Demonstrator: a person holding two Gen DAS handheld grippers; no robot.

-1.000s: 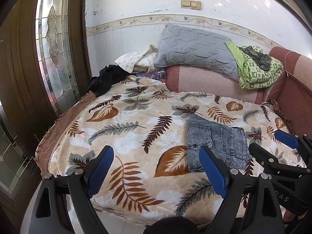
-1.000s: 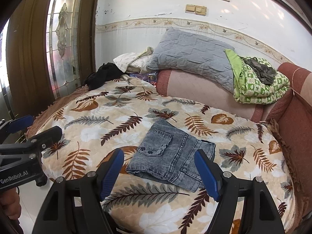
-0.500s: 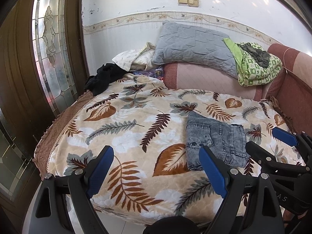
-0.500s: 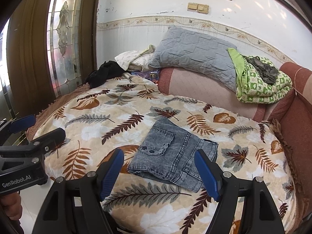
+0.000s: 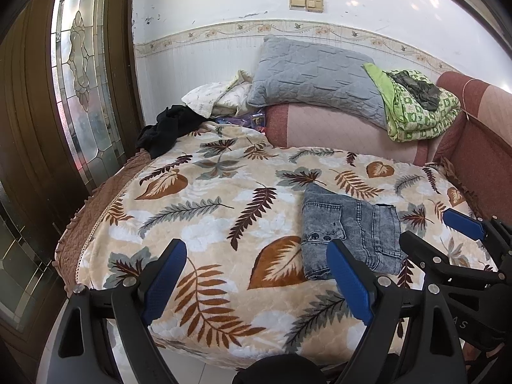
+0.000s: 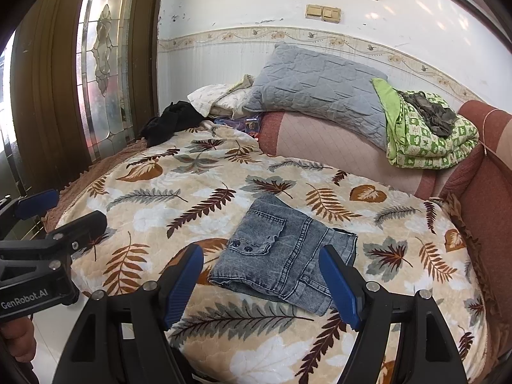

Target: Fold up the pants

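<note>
Folded grey denim pants (image 6: pixel 281 252) lay on leaf-print bedspread (image 5: pixel 198 224), near front edge. Left gripper (image 5: pixel 256 275) and right gripper (image 6: pixel 260 276) both hung spread wide, empty, off cloth. Denim looked thick, limp, fairly heavy; layered edge seemed best pinch point.

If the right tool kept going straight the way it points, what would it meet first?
Most likely the folded jeans, which lie on the leaf-print blanket right between the open fingers of the right tool. Nothing else shows in that line, though depth is hard to judge.
</note>
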